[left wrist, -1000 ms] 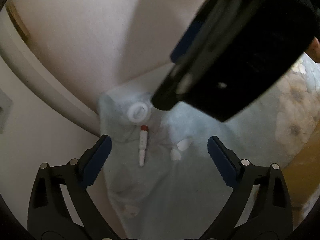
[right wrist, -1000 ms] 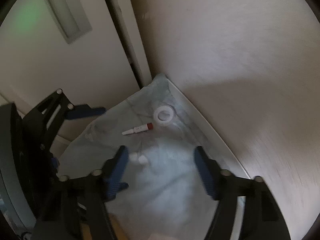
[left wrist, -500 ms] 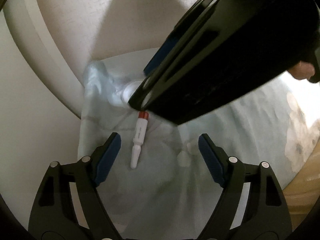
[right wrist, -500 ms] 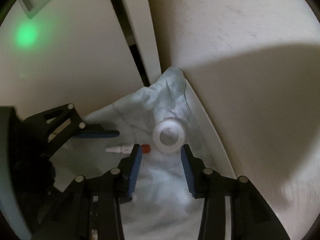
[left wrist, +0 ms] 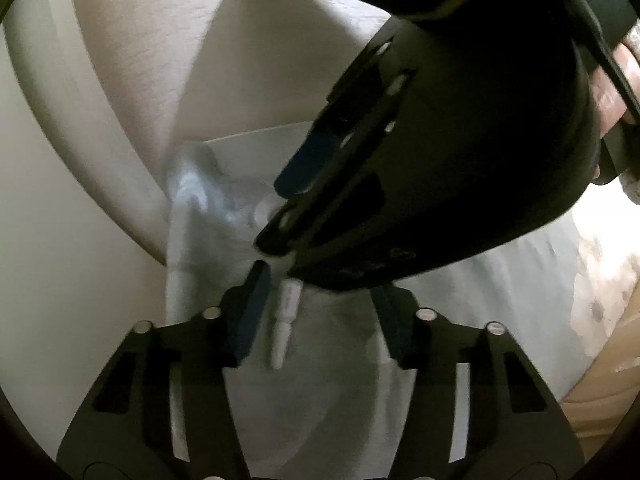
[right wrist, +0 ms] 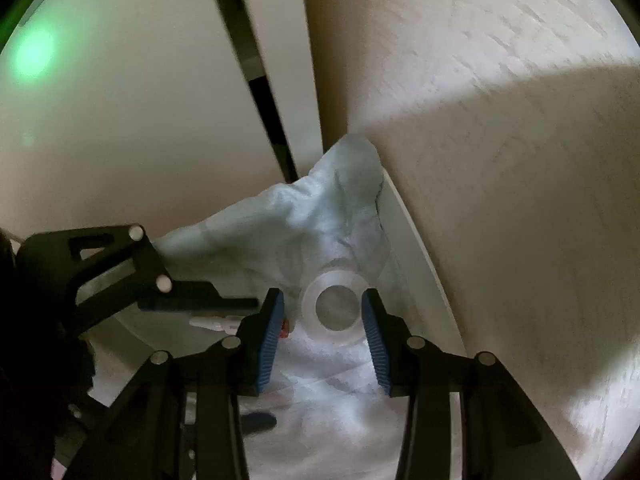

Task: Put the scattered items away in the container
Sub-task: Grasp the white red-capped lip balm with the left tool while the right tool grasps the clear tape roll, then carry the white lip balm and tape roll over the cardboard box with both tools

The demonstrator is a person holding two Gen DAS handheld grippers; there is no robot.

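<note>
A white tube (left wrist: pixel 285 322) with a red cap lies on a pale blue cloth (left wrist: pixel 312 392), between the open fingers of my left gripper (left wrist: pixel 320 312). Its cap end is hidden under the right gripper's black body (left wrist: pixel 440 184). In the right wrist view, a white ring-shaped roll of tape (right wrist: pixel 334 307) lies on the cloth (right wrist: pixel 320 216) between the blue pads of my right gripper (right wrist: pixel 323 312), which is open around it without a visible grip. The tube's red cap (right wrist: pixel 285 328) peeks beside the right gripper's left pad. The left gripper's finger (right wrist: pixel 192 302) reaches in from the left.
The cloth is bunched into a corner between a textured cream wall (right wrist: pixel 500 160) and a white door frame (right wrist: pixel 120 140). A dark gap (right wrist: pixel 256 92) runs beside the frame. A floral fabric (left wrist: pixel 600 272) lies at the right.
Both grippers moved forward and down. The left gripper now straddles the tube and has narrowed. The right gripper's pads now flank the tape ring.
</note>
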